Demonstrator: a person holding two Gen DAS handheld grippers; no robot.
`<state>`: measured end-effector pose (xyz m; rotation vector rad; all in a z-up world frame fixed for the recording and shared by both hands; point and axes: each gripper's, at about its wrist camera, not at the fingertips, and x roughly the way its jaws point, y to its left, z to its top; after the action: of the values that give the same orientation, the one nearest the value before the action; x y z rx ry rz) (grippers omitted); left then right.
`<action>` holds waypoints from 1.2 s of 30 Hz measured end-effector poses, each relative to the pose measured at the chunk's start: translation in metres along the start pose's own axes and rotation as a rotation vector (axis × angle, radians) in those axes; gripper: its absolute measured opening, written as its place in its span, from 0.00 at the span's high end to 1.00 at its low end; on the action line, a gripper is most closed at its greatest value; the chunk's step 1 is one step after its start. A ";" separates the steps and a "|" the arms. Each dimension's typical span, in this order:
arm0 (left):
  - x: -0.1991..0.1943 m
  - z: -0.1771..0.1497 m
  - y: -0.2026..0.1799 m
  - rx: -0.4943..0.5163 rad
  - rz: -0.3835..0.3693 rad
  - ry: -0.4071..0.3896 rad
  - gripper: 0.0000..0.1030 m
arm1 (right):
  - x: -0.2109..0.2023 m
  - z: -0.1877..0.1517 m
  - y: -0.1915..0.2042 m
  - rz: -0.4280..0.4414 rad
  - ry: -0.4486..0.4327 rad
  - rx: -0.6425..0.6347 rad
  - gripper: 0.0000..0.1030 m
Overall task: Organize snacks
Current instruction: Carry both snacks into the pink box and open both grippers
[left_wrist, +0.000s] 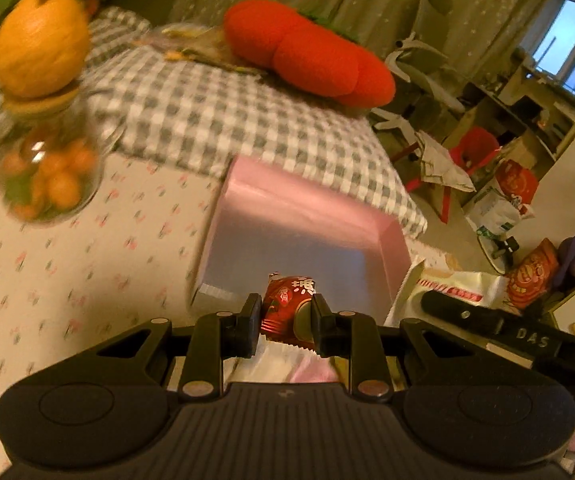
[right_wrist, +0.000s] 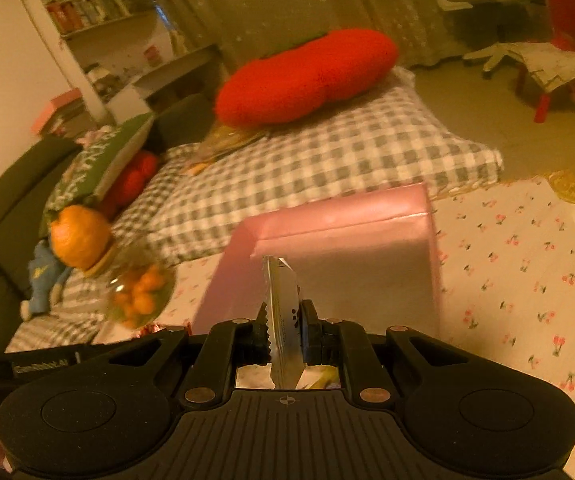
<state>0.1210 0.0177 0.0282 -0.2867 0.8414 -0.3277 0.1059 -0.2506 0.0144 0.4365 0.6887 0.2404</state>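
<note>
A pink open box [left_wrist: 299, 216] lies on the flowered tablecloth, also in the right wrist view [right_wrist: 339, 220]. My left gripper [left_wrist: 286, 316] is shut on a red snack packet [left_wrist: 287, 306] and holds it at the box's near edge. My right gripper [right_wrist: 285, 330] is shut on a thin white and silver snack packet [right_wrist: 281, 300] with a serrated edge, held upright over the box's near side. The right gripper's body [left_wrist: 527, 336] shows at the right of the left wrist view.
A glass jar of small oranges [left_wrist: 47, 176] topped by an orange lid [left_wrist: 39, 44] stands left of the box. A grey checked cushion [left_wrist: 227, 120] and a red plush pillow [left_wrist: 307, 52] lie behind. More snack bags [left_wrist: 531, 276] lie at the right.
</note>
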 end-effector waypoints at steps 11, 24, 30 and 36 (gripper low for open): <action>0.066 0.021 -0.008 0.049 0.067 0.003 0.78 | 0.062 0.018 -0.020 -0.096 0.056 -0.012 0.88; 0.115 0.037 -0.005 0.090 0.141 0.028 0.77 | 0.108 0.029 -0.030 -0.176 0.105 -0.063 0.85; 0.124 0.037 -0.005 0.106 0.164 0.029 0.77 | 0.114 0.037 -0.031 -0.200 0.105 -0.076 0.83; 0.126 0.041 -0.009 0.123 0.183 0.013 0.74 | 0.114 0.041 -0.031 -0.245 0.094 -0.084 0.76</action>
<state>0.2288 -0.0355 -0.0277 -0.0920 0.8503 -0.2093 0.2203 -0.2502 -0.0355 0.2588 0.8141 0.0577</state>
